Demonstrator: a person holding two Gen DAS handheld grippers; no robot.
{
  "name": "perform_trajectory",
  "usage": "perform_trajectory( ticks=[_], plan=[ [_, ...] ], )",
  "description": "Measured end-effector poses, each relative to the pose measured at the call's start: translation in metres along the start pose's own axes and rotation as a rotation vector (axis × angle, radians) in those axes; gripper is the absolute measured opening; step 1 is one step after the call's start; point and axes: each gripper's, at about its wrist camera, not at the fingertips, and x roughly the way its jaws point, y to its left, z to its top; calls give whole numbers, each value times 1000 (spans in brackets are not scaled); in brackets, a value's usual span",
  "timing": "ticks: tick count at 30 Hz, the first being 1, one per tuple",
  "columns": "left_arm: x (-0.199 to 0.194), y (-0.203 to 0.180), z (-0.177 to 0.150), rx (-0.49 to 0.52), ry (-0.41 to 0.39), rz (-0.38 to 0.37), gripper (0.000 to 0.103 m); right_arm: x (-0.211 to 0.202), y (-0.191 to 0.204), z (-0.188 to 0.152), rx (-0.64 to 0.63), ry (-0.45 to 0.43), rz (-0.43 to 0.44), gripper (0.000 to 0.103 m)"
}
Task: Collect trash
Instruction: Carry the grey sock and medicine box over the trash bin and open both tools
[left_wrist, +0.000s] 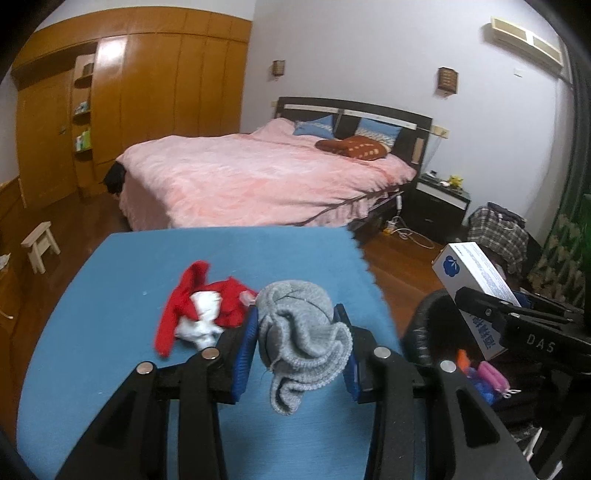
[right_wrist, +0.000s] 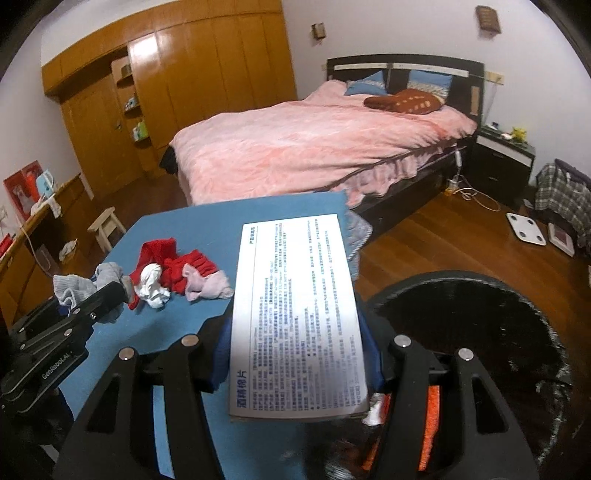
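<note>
My left gripper (left_wrist: 295, 319) is shut on a crumpled grey knitted sock (left_wrist: 295, 332), held above the blue table (left_wrist: 110, 332). Beyond it a red sock (left_wrist: 221, 295) and a white sock (left_wrist: 201, 321) lie bunched together on the table. My right gripper (right_wrist: 297, 332) is shut on a white printed box (right_wrist: 295, 295), tilted over the table's right edge. A round black bin (right_wrist: 461, 275) stands just right of it, with orange and pink items inside. The right wrist view also shows the left gripper (right_wrist: 110, 295) with the grey sock (right_wrist: 70, 288), and a pink sock (right_wrist: 207, 286) beside the red one.
A bed with a pink cover (left_wrist: 258, 177) stands behind the table, and a wooden wardrobe (left_wrist: 129, 92) fills the left wall. A small pale stool (right_wrist: 107, 225) sits left of the table. A nightstand (right_wrist: 506, 162), a white scale (right_wrist: 526, 229) and a plaid bag (right_wrist: 561, 199) are at right.
</note>
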Motion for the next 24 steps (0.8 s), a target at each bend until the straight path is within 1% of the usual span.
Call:
perform_trajectory(
  ticks=[5, 13, 17, 24],
  plan=[
    [1, -35, 4, 33, -7, -52, 40, -20, -29, -6, 35, -22, -39, 55],
    [9, -95, 8, 98, -9, -145, 40, -46, -83, -19, 91, -48, -127, 55],
    [13, -123, 6, 131, -8, -194, 40, -55, -109, -28, 115, -46, -171, 55],
    [25, -166, -1, 178, 13, -272, 40, -60, -142, -47, 150, -34, -233, 55]
  ],
)
